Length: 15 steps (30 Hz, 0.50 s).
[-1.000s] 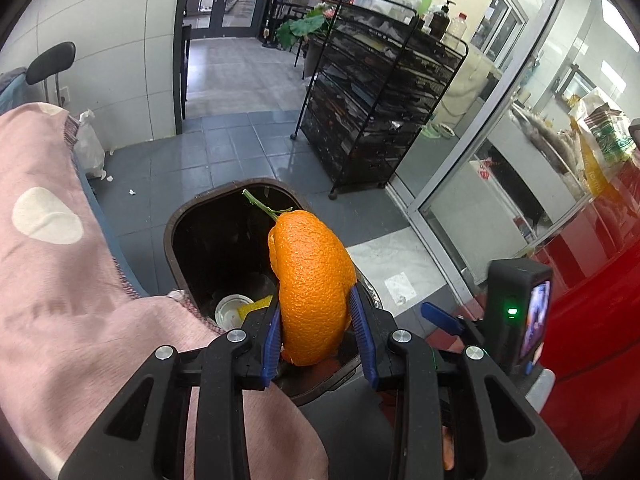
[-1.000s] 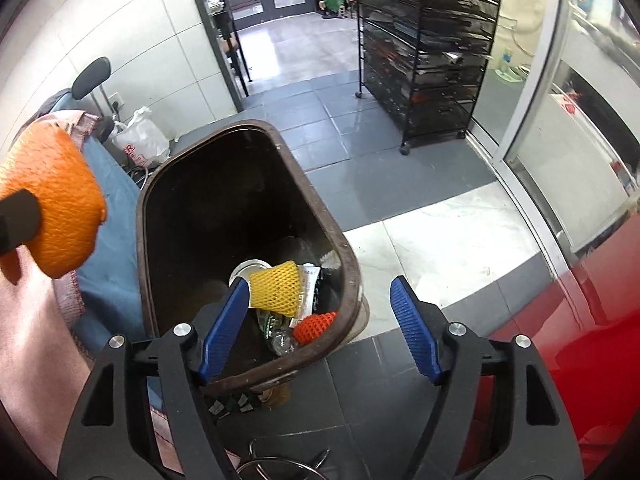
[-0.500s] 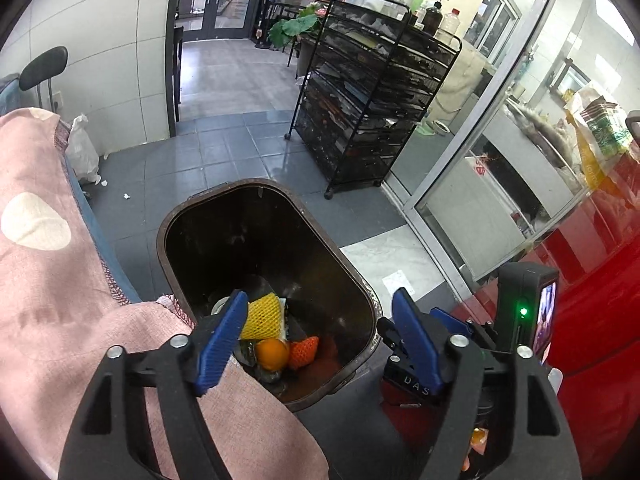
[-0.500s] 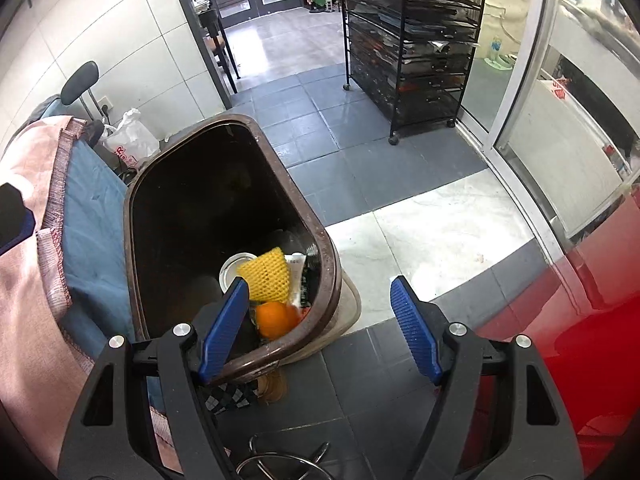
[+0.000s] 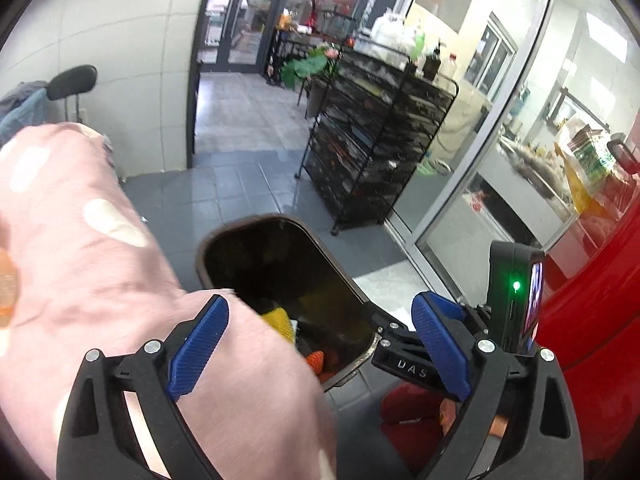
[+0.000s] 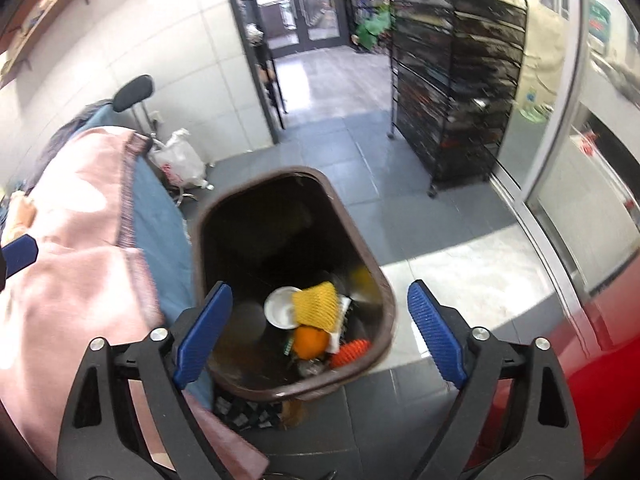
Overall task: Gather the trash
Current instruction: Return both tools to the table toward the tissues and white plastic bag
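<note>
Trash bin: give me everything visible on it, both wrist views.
The trash bin is a dark brown, plastic-looking tub with a rounded rectangular rim, open, no lid in view. It stands upright on the grey tile floor, beside the blue and pink fabric. Its inside is black. At the bottom lie a white cup, yellow foam net, an orange and an orange-red net. Both grippers are open and neither touches it.

floor: grey tiles, I see one pale marble-like patch right of bin
bin: brown, open, stands on floor beside bed
rack: black wire, on wheels, on the tiles
plastic bag: white, on floor by wall
bed: blue sheet, pink blanket on top
</note>
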Tool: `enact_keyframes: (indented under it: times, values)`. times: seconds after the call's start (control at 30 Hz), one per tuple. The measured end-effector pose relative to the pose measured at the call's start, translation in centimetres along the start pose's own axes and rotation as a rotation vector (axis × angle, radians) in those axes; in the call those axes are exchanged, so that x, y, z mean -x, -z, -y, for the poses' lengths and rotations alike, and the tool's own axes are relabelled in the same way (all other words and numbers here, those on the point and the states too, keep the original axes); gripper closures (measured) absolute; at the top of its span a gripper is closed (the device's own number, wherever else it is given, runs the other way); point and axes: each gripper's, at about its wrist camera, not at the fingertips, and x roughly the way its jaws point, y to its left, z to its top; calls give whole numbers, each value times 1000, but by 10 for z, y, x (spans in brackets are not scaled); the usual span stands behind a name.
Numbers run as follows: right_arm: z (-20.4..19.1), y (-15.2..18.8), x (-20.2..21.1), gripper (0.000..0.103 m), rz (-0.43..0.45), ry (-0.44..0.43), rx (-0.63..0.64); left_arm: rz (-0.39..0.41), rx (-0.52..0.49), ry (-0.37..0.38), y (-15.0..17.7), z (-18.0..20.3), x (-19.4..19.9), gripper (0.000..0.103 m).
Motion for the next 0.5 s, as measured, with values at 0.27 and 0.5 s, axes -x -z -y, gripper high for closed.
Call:
enact_keyframes:
  times: [0.27,0.5]
  values:
    - [-60,-15,21,13,27,-85,141,70,64,-82,9,-36,46,9]
    - [-117,-26,36,13,22,-198,281,99,136,-228,25,-80,78,8]
